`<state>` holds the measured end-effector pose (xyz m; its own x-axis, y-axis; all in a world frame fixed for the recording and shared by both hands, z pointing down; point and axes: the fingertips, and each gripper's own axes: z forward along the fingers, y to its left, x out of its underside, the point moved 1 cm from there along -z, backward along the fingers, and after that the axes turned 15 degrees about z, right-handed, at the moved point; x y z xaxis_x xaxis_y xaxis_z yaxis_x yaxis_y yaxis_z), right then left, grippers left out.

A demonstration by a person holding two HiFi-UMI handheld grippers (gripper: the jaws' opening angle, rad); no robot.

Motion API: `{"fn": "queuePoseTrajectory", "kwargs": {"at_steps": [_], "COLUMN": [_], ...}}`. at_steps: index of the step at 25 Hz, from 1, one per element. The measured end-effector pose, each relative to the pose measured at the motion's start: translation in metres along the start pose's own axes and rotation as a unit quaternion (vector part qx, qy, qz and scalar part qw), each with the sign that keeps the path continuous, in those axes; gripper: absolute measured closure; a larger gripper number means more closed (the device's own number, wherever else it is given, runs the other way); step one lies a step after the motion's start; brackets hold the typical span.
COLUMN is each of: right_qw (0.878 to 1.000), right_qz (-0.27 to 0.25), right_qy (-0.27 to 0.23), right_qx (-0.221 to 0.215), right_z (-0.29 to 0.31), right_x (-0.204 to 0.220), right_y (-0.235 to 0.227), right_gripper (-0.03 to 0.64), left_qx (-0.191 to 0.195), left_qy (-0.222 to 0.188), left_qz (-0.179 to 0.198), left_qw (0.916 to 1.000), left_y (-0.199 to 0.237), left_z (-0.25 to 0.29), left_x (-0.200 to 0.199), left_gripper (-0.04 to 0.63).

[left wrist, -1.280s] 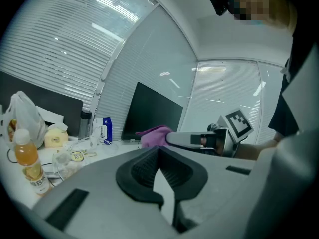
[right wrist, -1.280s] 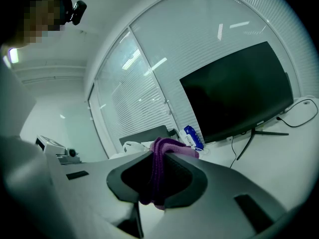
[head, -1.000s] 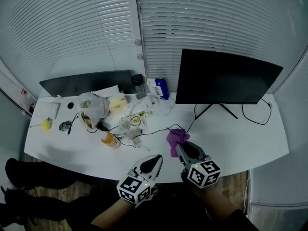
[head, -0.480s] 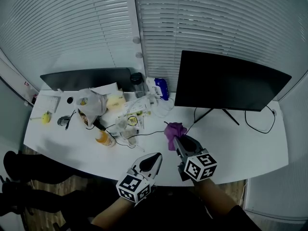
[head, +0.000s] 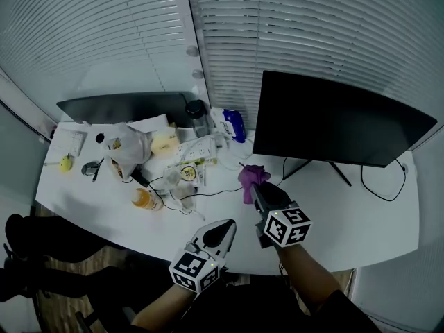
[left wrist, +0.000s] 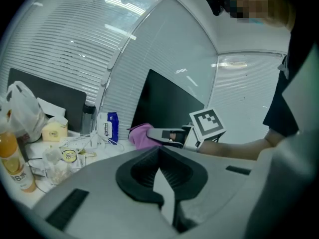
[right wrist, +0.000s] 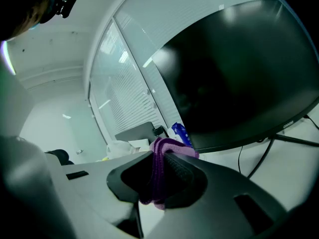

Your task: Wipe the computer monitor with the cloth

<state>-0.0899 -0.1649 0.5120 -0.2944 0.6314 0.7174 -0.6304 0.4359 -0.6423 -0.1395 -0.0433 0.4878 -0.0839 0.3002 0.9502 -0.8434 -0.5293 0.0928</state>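
Observation:
The black computer monitor (head: 340, 120) stands on a thin stand at the back right of the white desk (head: 361, 220); its dark screen (right wrist: 239, 68) fills the right gripper view. My right gripper (head: 257, 189) is shut on a purple cloth (head: 251, 177), held above the desk in front of the monitor's left lower corner, apart from the screen. The cloth (right wrist: 160, 173) is bunched between the jaws. My left gripper (head: 226, 229) hangs over the desk's near edge, shut with nothing in it. From the left gripper view the cloth (left wrist: 142, 135) and the right gripper (left wrist: 154, 134) are seen.
A second dark monitor (head: 125, 108) stands at the back left. Clutter covers the desk's left half: a white plastic bag (head: 128, 148), an orange bottle (head: 144, 199), a blue tissue pack (head: 233, 124), cables (head: 208, 193) and a yellow item (head: 66, 163). Blinds (head: 291, 26) lie behind.
My right gripper has carried the purple cloth forward and up, closer to the monitor's lower left corner. The left gripper stays near the desk's front edge.

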Motion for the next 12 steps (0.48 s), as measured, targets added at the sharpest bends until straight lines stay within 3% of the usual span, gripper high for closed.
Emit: {"fn": "queuePoseTrajectory", "kwargs": {"at_steps": [12], "right_qw": [0.999], "right_qz": [0.032], "right_qy": [0.035], "right_qx": [0.008], "right_z": [0.064], "right_x": [0.002], "right_y": [-0.059], "right_gripper": [0.54], "left_qx": [-0.025], "left_qy": [0.022], "left_qz": [-0.032], "left_qw": [0.9989], "left_y": [0.012], "left_z": [0.04], "left_x": [0.022], "left_gripper": [0.591]}}
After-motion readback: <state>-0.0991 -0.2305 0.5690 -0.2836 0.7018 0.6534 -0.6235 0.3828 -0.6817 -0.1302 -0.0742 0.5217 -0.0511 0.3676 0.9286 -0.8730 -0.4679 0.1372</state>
